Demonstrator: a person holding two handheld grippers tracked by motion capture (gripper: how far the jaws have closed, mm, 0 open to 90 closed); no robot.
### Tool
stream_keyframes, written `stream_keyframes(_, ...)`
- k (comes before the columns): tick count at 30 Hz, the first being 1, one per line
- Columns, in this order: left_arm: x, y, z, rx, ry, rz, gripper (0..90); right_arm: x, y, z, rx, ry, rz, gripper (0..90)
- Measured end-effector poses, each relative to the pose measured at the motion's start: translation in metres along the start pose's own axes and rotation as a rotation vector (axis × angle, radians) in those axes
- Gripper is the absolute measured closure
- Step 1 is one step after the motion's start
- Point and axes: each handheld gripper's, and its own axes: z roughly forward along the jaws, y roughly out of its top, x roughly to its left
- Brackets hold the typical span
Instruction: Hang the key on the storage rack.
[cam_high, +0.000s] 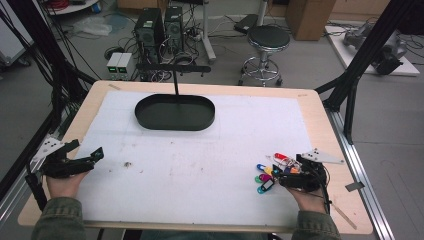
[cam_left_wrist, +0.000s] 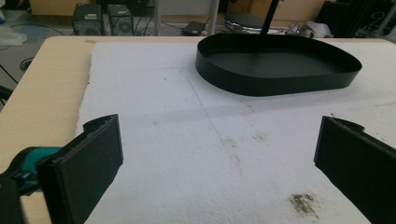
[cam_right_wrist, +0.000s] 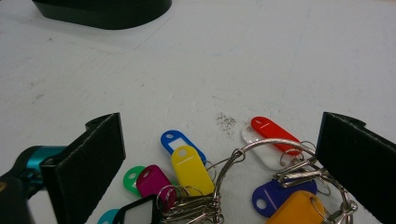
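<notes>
Near the table's right front edge, your right gripper stands wide open over the bunch of key tags, light, loose and jingly; pinch the stiff metal ring, not slick plastic; left gripper idles open on the white mat; cluttered lab beyond.

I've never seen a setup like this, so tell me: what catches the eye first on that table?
The bunch of bright key tags on a metal ring, lying on the white mat at the near right, right between the open jaws of the right tool. Next comes the black oval tray with its upright post at the far middle, while the left tool hangs open at the near left.
</notes>
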Motion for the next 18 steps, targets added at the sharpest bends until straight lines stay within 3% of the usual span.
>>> stream_keyframes(9,0.0,0.0,0.001,0.003,-0.001,0.001,1.7,-0.001,-0.001,0.01,0.086,-0.025,-0.004,0.6)
stream_keyframes(18,0.0,0.0,0.002,0.01,-0.002,0.002,1.7,-0.002,-0.002,0.015,0.129,-0.051,0.011,0.8)
